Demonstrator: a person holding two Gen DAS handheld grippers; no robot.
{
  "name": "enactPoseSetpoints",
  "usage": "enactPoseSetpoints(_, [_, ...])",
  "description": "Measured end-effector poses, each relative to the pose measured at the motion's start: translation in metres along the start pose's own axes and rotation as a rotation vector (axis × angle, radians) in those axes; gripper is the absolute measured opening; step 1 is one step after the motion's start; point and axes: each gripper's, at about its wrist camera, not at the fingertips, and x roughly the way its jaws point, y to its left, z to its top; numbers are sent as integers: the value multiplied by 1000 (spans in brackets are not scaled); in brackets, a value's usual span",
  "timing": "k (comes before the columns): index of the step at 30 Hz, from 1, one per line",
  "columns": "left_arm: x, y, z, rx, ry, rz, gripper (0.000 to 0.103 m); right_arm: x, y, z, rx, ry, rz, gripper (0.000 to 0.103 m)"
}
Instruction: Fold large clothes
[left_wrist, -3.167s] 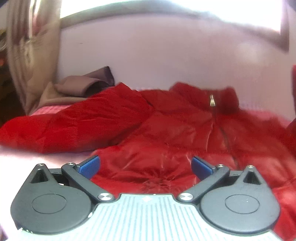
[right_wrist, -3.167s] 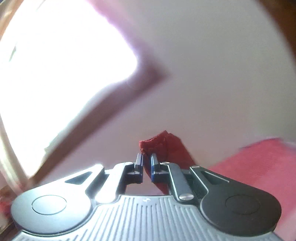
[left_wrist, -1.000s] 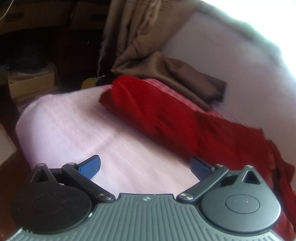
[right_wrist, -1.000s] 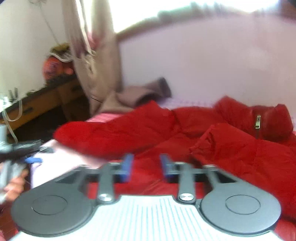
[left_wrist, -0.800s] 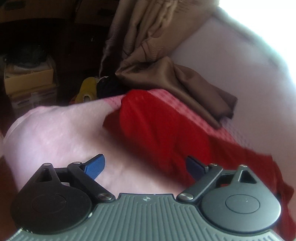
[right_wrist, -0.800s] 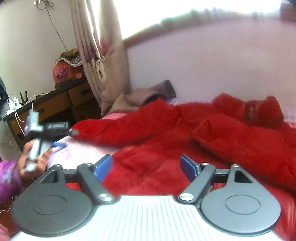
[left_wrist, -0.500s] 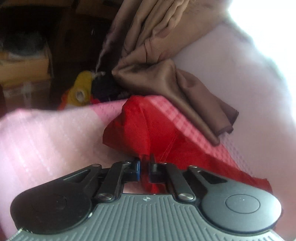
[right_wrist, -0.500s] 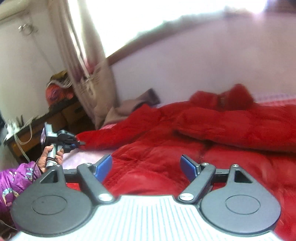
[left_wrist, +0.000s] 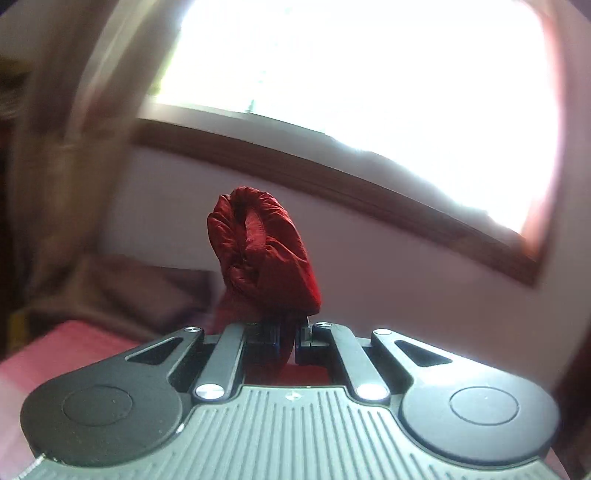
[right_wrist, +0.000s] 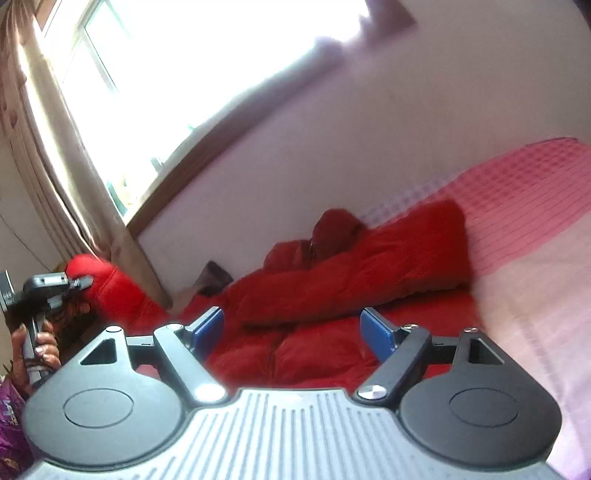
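Sleeve cuff of the red jacket sits pinched in the left gripper: fingers closed tight on the fabric, bunched cuff end poking up past the tips, lifted off the bed. In the left wrist view the cuff stands in front of the pale wall, w/ the bright window and its brown sill above the cuff, a brown cloth heap to the left of the cuff, a blurred curtain further left.

Right gripper hovers over the jacket body, fingers spread wide, blue pads apart, nothing between them. Jacket lies spread on the bed, front up, zip line running down the middle just beyond the right gripper. One sleeve is folded across the chest, its end reaching toward the pink checked bedspread on the right of the jacket. Collar bunched at the far side of the jacket, near the wall.

Left of the jacket body, seen from the right wrist view, the other sleeve rises off the bed toward the left gripper, held by the person's left hand, purple sleeve at the wrist. Curtain hangs behind that raised sleeve, window beside it. Whether the lifted sleeve is fully clear of the bed: can't tell.
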Motion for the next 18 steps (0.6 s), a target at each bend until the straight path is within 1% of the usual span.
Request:
enactPoseSetpoints(2, [14,-40,-11,56,29,-49,6,-9,-7,0,10,-16,1,82])
enactPoseSetpoints(4, [30,-74,-26,118,57,-78,6,-15,-17,0,33,-28,2,82])
enactPoseSetpoints(7, [56,-111,-52,153,122,-127,6,-22,-26,0,63,-39,7,82])
enactPoseSetpoints(13, [102,-158,-102,212,232,-176,6,-31,-43,-3,76,-40,6,82])
enactPoseSetpoints(18, [129,-182,-130,254,291,-194,6,-30,-56,-6,100,-40,8,82])
